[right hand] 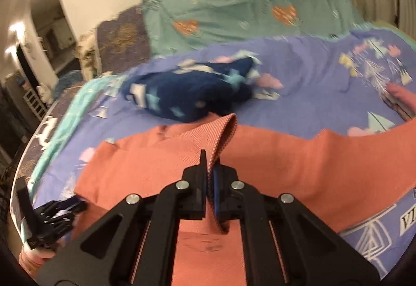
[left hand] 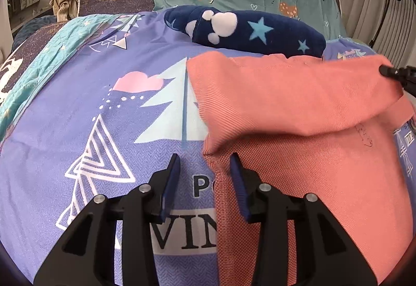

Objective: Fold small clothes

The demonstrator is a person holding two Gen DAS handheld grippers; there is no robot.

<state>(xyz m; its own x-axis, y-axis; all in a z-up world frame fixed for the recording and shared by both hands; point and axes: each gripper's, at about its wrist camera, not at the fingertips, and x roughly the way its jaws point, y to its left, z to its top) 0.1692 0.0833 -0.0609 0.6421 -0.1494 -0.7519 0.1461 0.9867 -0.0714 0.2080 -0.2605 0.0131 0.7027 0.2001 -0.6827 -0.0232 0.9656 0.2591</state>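
Coral woven garment [left hand: 299,130] lies on the purple printed bedspread [left hand: 78,117], its far edge turned over in one fold, so folding looks begun but unfinished. Right gripper [right hand: 211,169] has its fingers pinched tight on a raised flap of it. Left gripper [left hand: 205,176] fingers stand partly apart at the near edge, gripping nothing. Navy starred garment [left hand: 247,28] waits behind, seemingly unfolded

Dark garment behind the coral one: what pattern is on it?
Navy garment with light-blue stars and white mouse-head shapes, clearest in the left wrist view.
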